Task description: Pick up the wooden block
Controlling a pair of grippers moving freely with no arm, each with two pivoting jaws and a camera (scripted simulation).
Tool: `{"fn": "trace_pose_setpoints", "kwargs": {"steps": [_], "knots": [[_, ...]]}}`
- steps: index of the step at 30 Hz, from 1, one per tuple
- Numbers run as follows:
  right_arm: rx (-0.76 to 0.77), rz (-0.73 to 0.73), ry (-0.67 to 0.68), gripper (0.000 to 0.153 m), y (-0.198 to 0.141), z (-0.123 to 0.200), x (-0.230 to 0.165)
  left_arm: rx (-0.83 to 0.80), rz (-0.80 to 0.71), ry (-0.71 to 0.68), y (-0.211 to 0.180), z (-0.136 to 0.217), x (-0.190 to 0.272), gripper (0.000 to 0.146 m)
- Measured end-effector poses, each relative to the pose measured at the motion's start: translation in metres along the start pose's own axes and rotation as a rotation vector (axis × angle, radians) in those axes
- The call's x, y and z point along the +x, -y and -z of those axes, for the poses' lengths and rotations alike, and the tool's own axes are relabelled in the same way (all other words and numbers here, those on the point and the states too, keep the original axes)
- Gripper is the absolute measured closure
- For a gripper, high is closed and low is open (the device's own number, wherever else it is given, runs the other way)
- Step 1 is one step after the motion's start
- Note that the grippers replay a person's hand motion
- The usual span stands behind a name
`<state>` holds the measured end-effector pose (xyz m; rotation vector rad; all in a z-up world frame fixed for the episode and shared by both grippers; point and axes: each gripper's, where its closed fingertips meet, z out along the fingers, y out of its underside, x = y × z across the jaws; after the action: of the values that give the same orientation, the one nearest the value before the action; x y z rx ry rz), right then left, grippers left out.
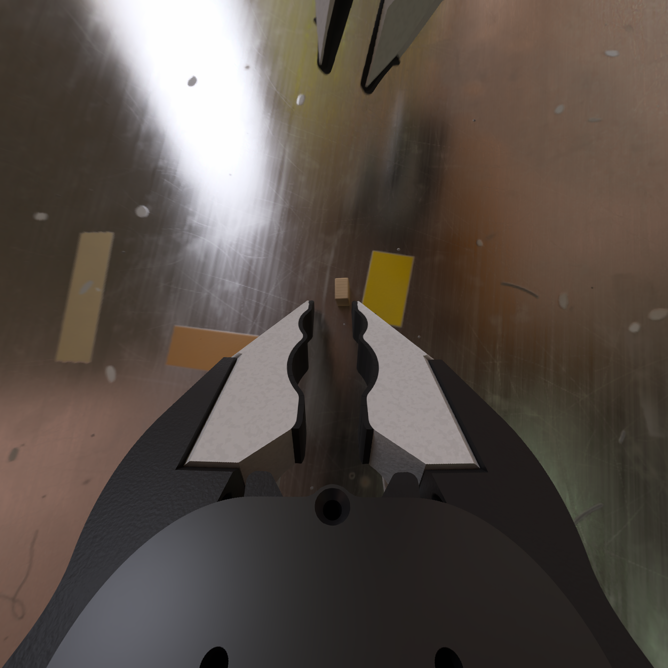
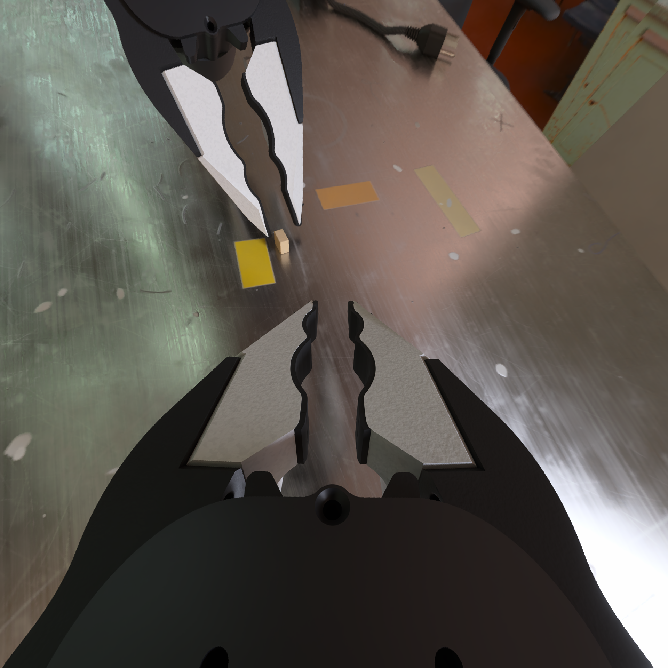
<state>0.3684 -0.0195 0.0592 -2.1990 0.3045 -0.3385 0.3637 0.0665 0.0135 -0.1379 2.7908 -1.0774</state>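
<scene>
— Left gripper (image 1: 332,307) fills the near view, right?

— Yes, its fingers (image 1: 267,383) are parted with nothing between them, above the scratched metal counter (image 1: 542,217).

— Where's the block (image 1: 341,288)?

— Just past the fingertips, a touch toward the right finger, standing on the counter. From the right wrist view, the block (image 2: 281,242) sits just beyond the left gripper's (image 2: 282,229) tips, not between them.

— And beside it?

— A yellow patch (image 1: 387,287) lies flat just right of the block, partly hidden by the right finger. An orange patch (image 1: 206,352) runs out from behind the left finger, and a pale strip (image 1: 85,296) lies well off to the left.

— What about the right gripper (image 2: 332,307)?

— Its fingers (image 2: 267,383) are also parted and empty, pointing toward the block from the opposite side, well short of it. In the left wrist view the right gripper's (image 1: 349,77) tips show at the top, far beyond the block.

— Anything else?

— A black plug (image 2: 430,39) on its cable lies far ahead, right of the fingers.
</scene>
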Motion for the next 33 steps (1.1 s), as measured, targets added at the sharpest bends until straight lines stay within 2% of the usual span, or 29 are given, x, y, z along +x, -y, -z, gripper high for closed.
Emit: {"fn": "trace_pose_setpoints", "kwargs": {"steps": [5, 16, 20, 27, 33], "knots": [[-0.024, -0.041, 0.039, 0.138, -0.008, -0.021, -0.001, -0.008, 0.04, -0.039, -0.001, -0.007, 0.004, 0.136], [-0.067, -0.098, 0.065, 0.144, -0.02, -0.035, 0.0, 0.059, 0.08, -0.049, 0.012, -0.018, 0.002, 0.139], [0.016, -0.109, 0.042, 0.144, -0.01, -0.025, 0.007, 0.148, 0.09, -0.029, 0.025, -0.014, -0.004, 0.139], [0.297, -0.09, 0.011, 0.141, 0.029, 0.01, 0.018, 0.349, 0.129, -0.034, 0.055, 0.006, -0.01, 0.139], [0.329, -0.094, 0.026, 0.142, 0.032, 0.016, 0.02, 0.414, 0.109, -0.068, 0.067, 0.012, -0.003, 0.139]]}}
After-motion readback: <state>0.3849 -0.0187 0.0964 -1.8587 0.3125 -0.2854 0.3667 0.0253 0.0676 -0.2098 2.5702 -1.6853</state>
